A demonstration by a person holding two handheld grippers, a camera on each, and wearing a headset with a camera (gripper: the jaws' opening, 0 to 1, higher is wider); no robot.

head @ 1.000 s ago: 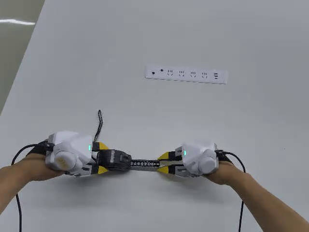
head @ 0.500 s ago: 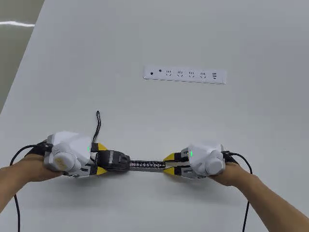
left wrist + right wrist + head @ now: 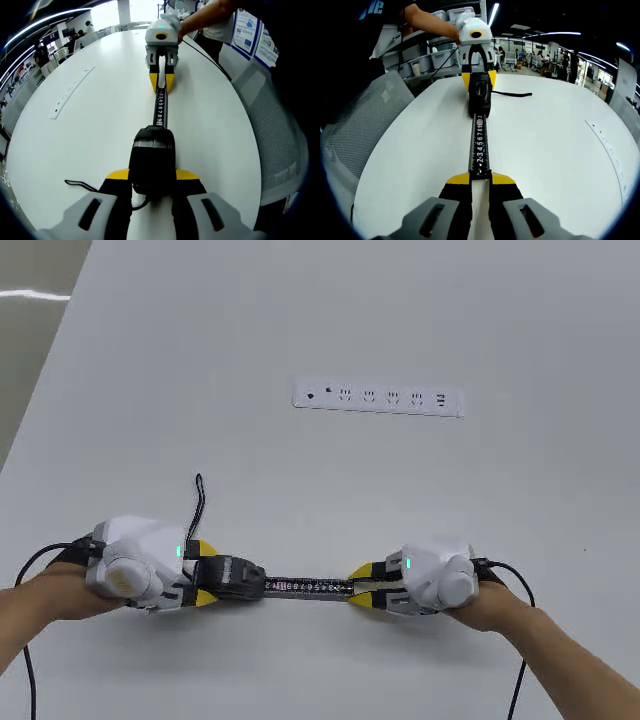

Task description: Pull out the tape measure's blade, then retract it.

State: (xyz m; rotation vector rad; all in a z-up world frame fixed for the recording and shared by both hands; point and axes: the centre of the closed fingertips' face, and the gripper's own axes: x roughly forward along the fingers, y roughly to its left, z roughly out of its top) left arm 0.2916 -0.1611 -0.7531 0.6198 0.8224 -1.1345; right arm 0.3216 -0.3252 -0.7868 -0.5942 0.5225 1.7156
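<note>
Pulling out seems the step in hand: on the near side of the strip (image 3: 378, 398), left tongs (image 3: 210, 573) clamp the case (image 3: 240, 577) and right tongs (image 3: 362, 586) pinch the blade (image 3: 305, 587) by its tip; next, draw it farther, straight.

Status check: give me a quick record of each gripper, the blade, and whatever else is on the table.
left gripper: shut on tape measure case
right gripper: shut on blade tip
blade: drawn out, straight between the grippers, numbers facing up
lanyard: loose on table, beside the left gripper
power strip: farther back, apart from both grippers
retraction: not yet done
</note>
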